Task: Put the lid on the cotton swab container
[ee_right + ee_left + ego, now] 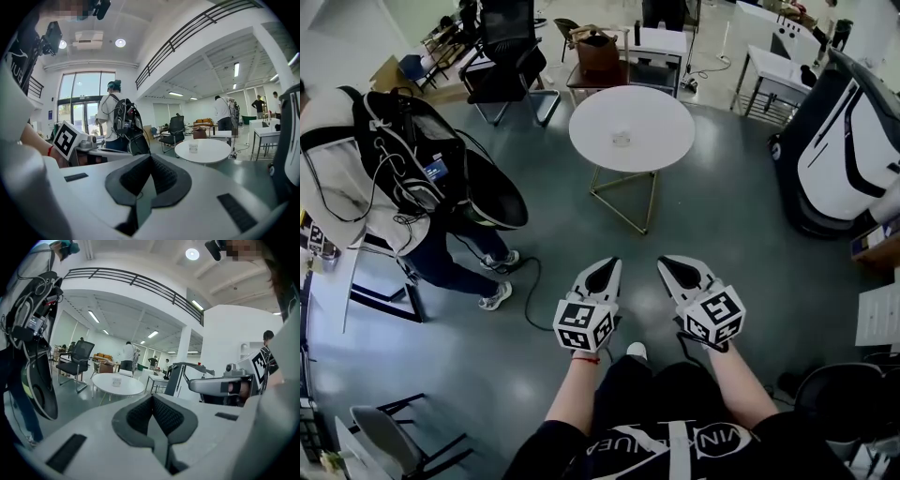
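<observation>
A small clear container stands near the middle of a round white table some way ahead of me. It also shows far off as a container in the left gripper view and as a container in the right gripper view. A lid cannot be made out at this distance. My left gripper and right gripper hang side by side over the grey floor, well short of the table. The left gripper has its jaws shut on nothing, and so does the right gripper.
A person with a backpack stands at the left. A black office chair and a brown box lie beyond the table. A large white and black machine fills the right. A cable trails on the floor.
</observation>
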